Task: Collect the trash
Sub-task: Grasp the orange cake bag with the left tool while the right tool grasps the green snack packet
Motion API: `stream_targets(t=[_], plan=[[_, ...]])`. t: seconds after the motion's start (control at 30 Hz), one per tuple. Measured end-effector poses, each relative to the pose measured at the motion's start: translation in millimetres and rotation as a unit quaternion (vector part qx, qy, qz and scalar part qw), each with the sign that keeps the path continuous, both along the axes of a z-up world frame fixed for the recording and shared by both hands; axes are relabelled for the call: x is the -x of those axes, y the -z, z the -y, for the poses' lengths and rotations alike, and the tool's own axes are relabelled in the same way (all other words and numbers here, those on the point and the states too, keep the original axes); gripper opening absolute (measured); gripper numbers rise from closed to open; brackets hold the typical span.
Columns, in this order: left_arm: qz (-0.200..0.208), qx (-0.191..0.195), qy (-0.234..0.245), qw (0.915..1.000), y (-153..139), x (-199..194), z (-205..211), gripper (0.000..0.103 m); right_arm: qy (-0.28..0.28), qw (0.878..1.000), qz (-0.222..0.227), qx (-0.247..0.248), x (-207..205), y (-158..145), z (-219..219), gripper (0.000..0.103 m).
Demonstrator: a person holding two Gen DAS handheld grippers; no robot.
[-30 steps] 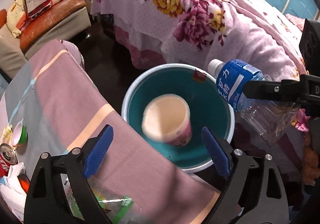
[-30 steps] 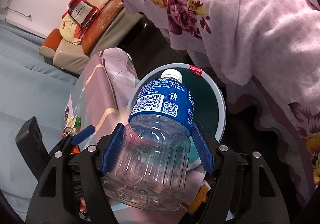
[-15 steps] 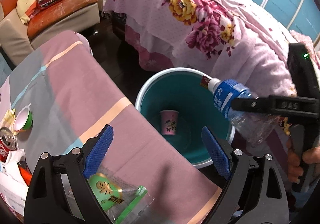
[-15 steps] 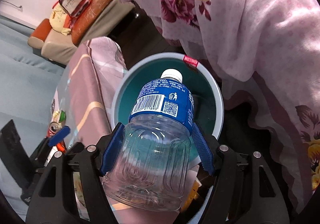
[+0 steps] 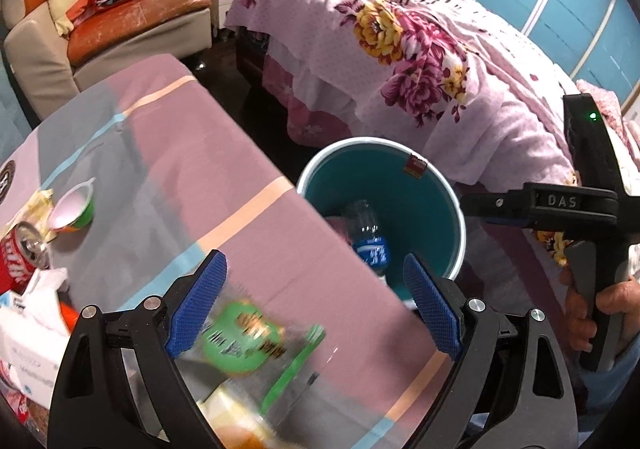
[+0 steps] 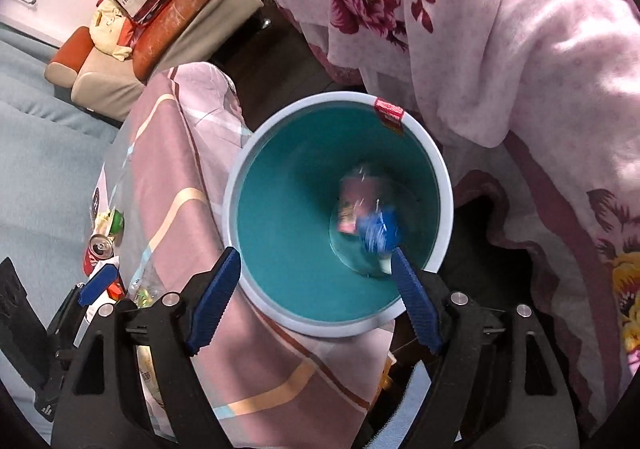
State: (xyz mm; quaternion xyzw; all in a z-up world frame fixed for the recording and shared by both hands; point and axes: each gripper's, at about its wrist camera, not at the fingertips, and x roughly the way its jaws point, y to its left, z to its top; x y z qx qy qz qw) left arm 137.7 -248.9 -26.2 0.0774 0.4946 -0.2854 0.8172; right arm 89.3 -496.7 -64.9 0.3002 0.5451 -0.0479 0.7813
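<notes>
The left gripper point(image 5: 316, 305) stands wide apart and empty over a blurred green wrapper point(image 5: 244, 337) at lower centre. The right gripper point(image 6: 316, 289) is opening, nothing between its jaws; right of centre, the plastic bottle point(image 6: 374, 227) lies blurred inside the teal bin point(image 6: 280, 217).

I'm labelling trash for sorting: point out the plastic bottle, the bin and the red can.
plastic bottle point(image 5: 374, 251): left wrist view, on its blue label.
bin point(image 6: 280, 313): right wrist view, on its white rim.
red can point(image 5: 14, 269): left wrist view, on its side.
</notes>
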Motion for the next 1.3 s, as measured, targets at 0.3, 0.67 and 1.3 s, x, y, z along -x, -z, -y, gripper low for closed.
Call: stream_targets(t=[0.3, 0.67, 1.3], plan=[[0.01, -0.004, -0.017, 0.9998, -10, 27, -57, 0.09, -0.045, 0.998, 0.02, 0.037, 19, -34, -49, 0.079], [0.006, -0.02, -0.012, 0.9997, 2, 73, -115, 0.09, -0.119, 0.991, 0.025, 0.056, 44, -55, -118, 0.081], [-0.039, -0.044, -0.004, 0.9982, 56, 114, -153, 0.09, -0.169, 0.984, -0.008, 0.053, 53, -31, -172, 0.082]])
